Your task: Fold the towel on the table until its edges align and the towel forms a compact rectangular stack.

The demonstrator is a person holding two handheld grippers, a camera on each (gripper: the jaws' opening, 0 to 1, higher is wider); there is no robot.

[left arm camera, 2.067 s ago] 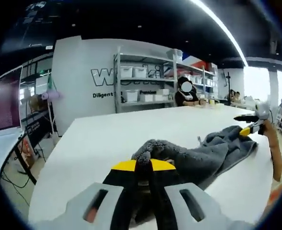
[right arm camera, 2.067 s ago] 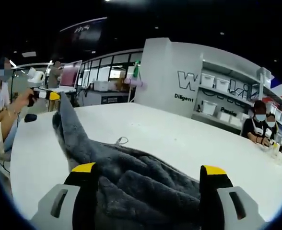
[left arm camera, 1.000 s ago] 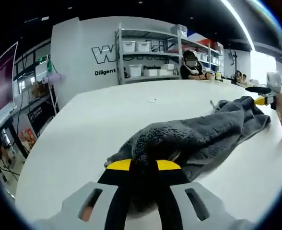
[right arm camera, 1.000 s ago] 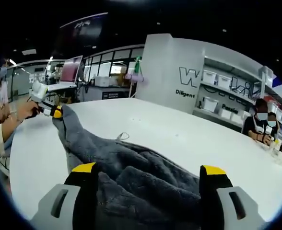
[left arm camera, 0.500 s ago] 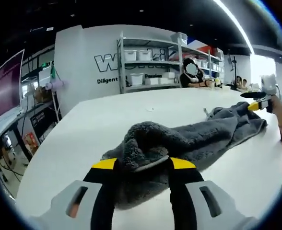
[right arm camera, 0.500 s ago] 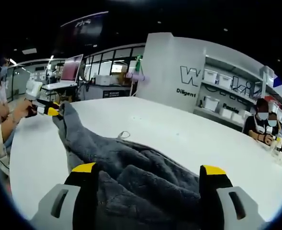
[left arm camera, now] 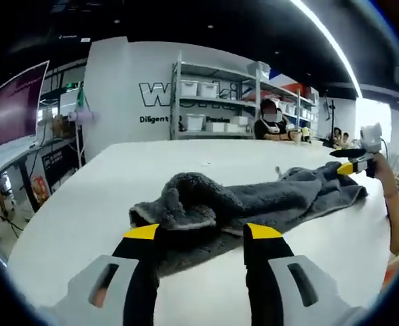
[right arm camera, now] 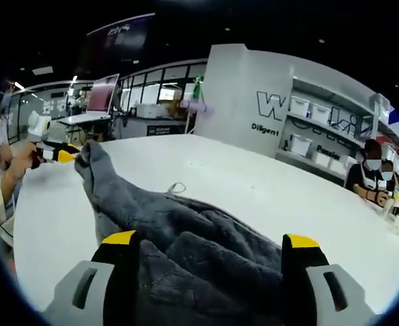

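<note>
A charcoal-grey, fluffy towel lies across the plain white tabletop before me; through the right gripper view the same dark grey pile shows no pattern. My left claw is black with bright yellow tips on pale grey mounts, and my right claw wears the same black, yellow and grey. Behind, a light grey wall carries black lettering, and grey shelving holds white bins. A screen at the left glows magenta.
</note>
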